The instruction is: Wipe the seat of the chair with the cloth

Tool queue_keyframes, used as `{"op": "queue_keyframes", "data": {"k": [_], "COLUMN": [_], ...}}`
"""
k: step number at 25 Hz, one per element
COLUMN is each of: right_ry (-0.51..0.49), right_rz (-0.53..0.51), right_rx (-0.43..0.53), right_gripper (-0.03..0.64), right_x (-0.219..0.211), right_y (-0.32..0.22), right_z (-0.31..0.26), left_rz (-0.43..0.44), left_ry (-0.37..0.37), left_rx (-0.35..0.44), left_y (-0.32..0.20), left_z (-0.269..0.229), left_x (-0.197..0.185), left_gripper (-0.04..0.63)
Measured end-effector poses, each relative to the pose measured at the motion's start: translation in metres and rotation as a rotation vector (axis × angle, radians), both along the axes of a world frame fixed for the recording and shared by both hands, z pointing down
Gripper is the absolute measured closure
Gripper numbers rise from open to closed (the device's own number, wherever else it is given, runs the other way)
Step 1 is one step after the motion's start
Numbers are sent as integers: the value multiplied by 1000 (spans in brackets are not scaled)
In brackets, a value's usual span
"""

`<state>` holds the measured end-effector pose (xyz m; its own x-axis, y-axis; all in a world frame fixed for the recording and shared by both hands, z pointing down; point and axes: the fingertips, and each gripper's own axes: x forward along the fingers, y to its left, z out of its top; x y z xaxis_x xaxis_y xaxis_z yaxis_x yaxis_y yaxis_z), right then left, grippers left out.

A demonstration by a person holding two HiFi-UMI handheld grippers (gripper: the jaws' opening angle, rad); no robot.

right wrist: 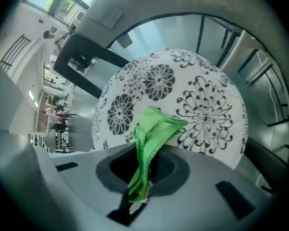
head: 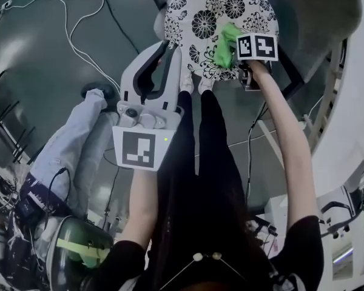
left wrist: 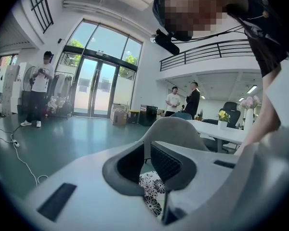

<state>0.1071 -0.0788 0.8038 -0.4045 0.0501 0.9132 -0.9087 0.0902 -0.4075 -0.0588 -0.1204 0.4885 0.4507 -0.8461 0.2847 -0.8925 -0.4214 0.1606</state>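
Observation:
The chair's round seat (head: 212, 11) is white with black flowers and lies at the top of the head view. A green cloth (head: 224, 47) rests on its near part. My right gripper (head: 246, 65) is shut on it, under the marker cube. In the right gripper view the cloth (right wrist: 154, 129) hangs out from between the jaws of the right gripper (right wrist: 147, 165) onto the seat (right wrist: 207, 100). My left gripper (head: 165, 48) points at the seat's near left edge with nothing in it, its jaws together. The left gripper view shows that gripper (left wrist: 147, 160) and a strip of seat (left wrist: 151, 191) below.
The chair's grey backrest (head: 318, 11) curves behind the seat, with dark frame bars (right wrist: 86, 54) beneath. My white shoes (head: 194, 83) stand at the seat's near edge. A white cable (head: 79, 47) crosses the floor at left, near a crouching person (head: 73, 144). White furniture (head: 352, 102) stands at right.

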Motion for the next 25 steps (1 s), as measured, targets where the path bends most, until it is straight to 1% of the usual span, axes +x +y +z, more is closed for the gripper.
{"op": "queue_keyframes", "data": {"k": [4,7,11,16,20,23,25], "right_ry": [81,166,248,312,323,285,245], "right_rz": [30,30,5,-45,-7,23,45], "right_rx": [-3,-10,-4,-4,-8,44,115], "right_gripper": [571,571,571,569,569,571,571], "right_x": [53,90,119,130,132,122,110], "right_y": [2,6,10,10,10,4,-5], "right_z": [4,8,11,17,13,-8,-32], "left_rz": [12,14,22,34,26,25,24], "left_ry": [1,1,-1,-10,-11,-12,-14], "left_rx": [4,6,2,4,6,17,23], "left_y": [1,1,4,6,9,11,12], "left_z": [0,-1,1,2,0,-12,-19], "left_x": [4,6,9,11,7,5,3], "left_gripper": [551,551,551,551,551,551,551]}}
